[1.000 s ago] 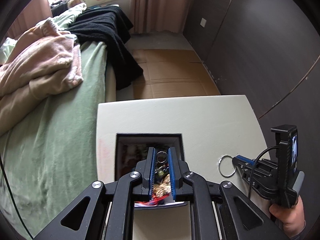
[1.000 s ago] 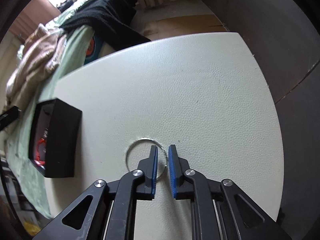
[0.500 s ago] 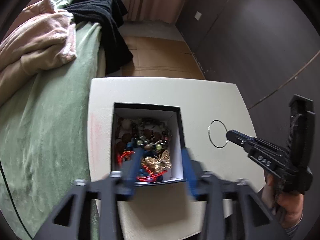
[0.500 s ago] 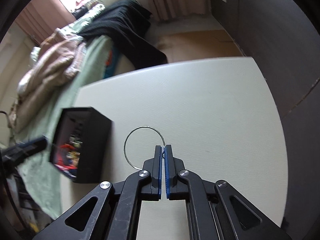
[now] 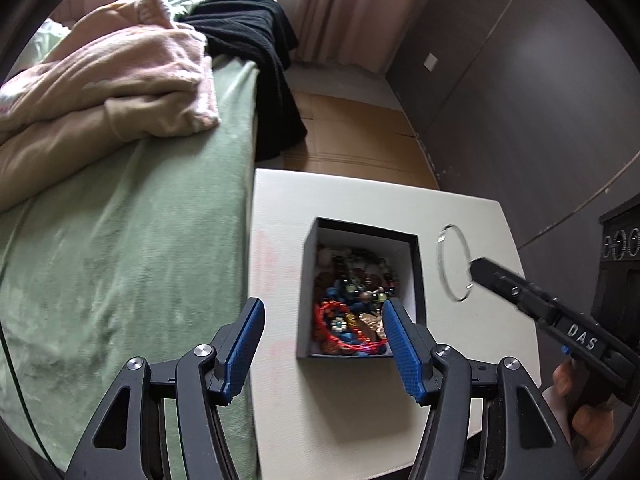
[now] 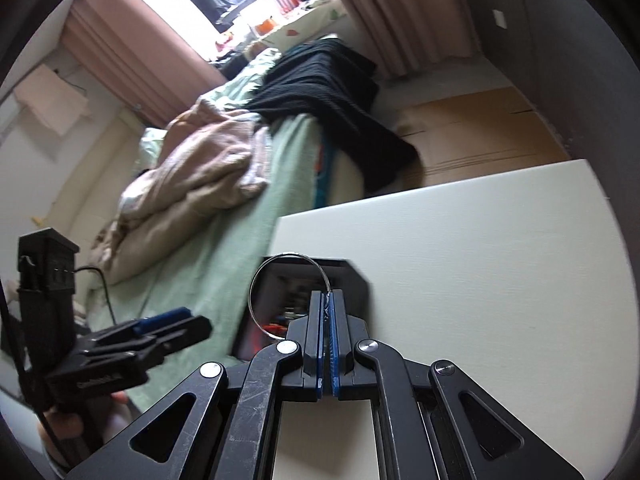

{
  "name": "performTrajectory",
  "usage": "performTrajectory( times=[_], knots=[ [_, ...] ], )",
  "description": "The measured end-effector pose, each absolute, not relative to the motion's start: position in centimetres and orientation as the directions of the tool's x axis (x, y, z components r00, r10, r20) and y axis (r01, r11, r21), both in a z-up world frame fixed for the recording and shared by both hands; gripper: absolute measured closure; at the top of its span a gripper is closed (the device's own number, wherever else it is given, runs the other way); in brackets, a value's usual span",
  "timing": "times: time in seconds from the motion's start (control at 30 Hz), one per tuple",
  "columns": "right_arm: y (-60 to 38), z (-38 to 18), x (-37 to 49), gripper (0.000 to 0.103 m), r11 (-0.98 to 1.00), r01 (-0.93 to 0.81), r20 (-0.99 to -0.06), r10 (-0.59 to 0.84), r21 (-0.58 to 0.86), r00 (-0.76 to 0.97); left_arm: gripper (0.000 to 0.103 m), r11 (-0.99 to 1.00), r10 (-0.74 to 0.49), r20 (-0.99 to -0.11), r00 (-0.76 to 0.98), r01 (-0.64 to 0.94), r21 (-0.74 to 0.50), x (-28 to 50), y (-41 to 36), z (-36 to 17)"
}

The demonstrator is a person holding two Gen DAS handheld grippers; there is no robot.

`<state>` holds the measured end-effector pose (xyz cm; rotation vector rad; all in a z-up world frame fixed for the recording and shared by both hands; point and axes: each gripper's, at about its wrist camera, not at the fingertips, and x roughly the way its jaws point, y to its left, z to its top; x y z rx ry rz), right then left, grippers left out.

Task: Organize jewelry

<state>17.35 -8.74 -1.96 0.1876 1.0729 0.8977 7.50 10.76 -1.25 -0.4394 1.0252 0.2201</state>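
In the right wrist view, motion blur smears the black box (image 6: 352, 280), whose near half lies hidden behind the right gripper (image 6: 326, 312), and the left gripper (image 6: 160, 328). In the left wrist view, individual pieces in the tangled jewelry (image 5: 352, 304) cannot be told apart, and the person's right hand (image 5: 588, 412) is cut off by the picture's edge.

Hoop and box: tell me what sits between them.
Nothing: in the left wrist view, only bare tabletop separates the box from the hoop, which the right gripper holds.
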Motion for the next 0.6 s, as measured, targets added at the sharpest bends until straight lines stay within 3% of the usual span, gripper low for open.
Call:
performTrajectory(
  times=[0.13,0.2,0.23,0.6],
  knots=[
    [-6.1,-3.2,17.1,0.095,0.632,-0.537,-0.710,0.699,0.558,0.084,0.041,0.885,-0.012,-0.858,0.514,-0.394,-0.249,6.7,11.2,-0.7],
    [-5.8,-4.3,17.1,0.055,0.662,-0.520,-0.748,0.660,0.540,0.063,0.041,0.883,-0.010,-0.855,0.519,-0.396,-0.251,6.3,11.2,-0.3],
    [-6.2,-4.5,17.1,0.049,0.675,-0.506,-0.750,0.656,0.537,0.078,0.041,0.884,-0.010,-0.853,0.522,-0.395,-0.252,6.1,11.0,-0.2],
    [-12.4,-3.9,17.7,0.048,0.740,-0.393,-0.753,0.639,0.545,0.158,0.041,0.891,0.016,-0.833,0.554,-0.386,-0.240,5.0,9.0,0.9]
  ],
)
